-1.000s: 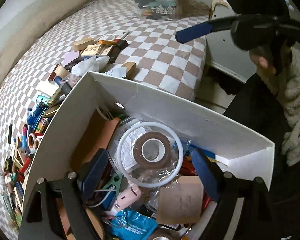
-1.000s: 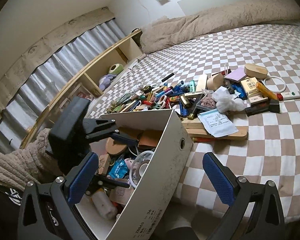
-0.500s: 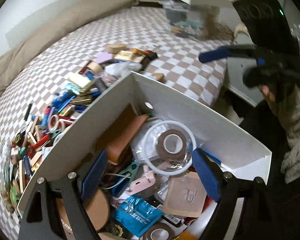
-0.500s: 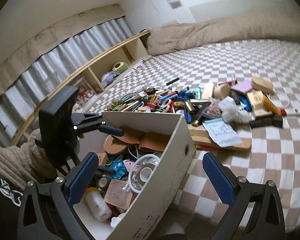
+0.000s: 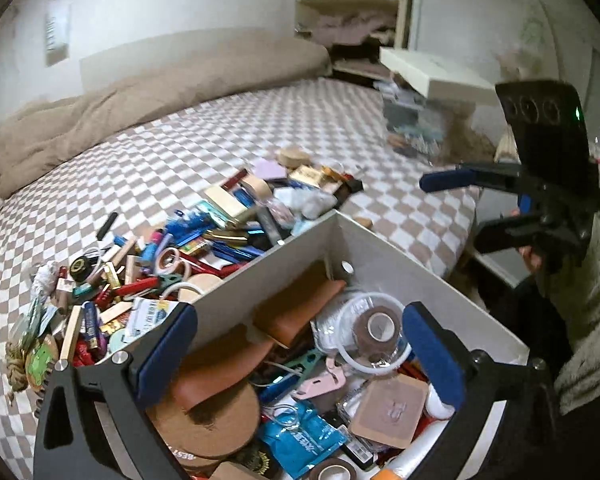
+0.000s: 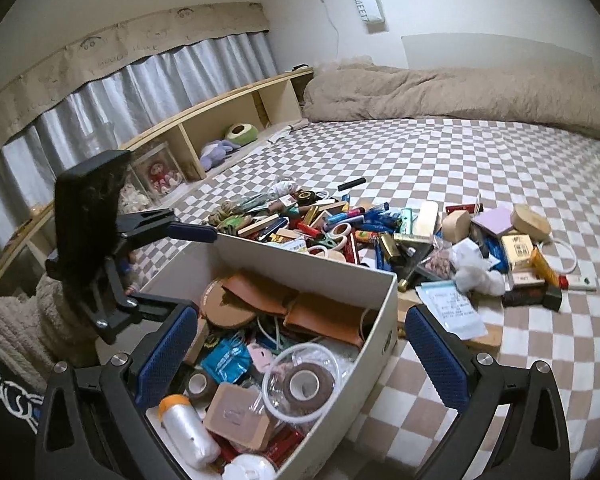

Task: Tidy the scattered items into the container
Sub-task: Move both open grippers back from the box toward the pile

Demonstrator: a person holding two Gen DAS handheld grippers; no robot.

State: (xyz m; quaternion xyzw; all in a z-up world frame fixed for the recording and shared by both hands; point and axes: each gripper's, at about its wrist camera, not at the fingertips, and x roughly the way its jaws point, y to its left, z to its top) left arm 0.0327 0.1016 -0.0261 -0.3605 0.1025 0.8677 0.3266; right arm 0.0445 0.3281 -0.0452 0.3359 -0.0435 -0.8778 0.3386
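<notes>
**Both grippers lift away from the box, empty, toward the pile**

A white cardboard box (image 6: 384,312), the container for this task, sits at the near edge of a bed with a brown-and-white checked cover (image 6: 480,152). The box already holds a lot: brown leather pieces, a clear bag with a roll of brown tape (image 5: 376,326), a blue packet, a pink clip and a small bottle.

Compared with 1 second ago, the left gripper (image 5: 300,354) has risen and tilted up, so its camera now shows far more of the bed and less of the box interior. Its jaws have just been opening wider, and nothing sits between the blue pads; the tape bag lies below them in the box, untouched. The right gripper (image 6: 302,358) has also lifted a little and hovers over the box's near corner, jaws spread wide, holding nothing.

Beyond the far wall of the box, a scattered pile (image 6: 380,236) remains on the cover: pens, scissors, small boxes, a paper slip, crumpled tissue.

Judging from this, 1 drop-off appears finished, and both hands are free for the next pick. Much of the tidying is still ahead.
</notes>
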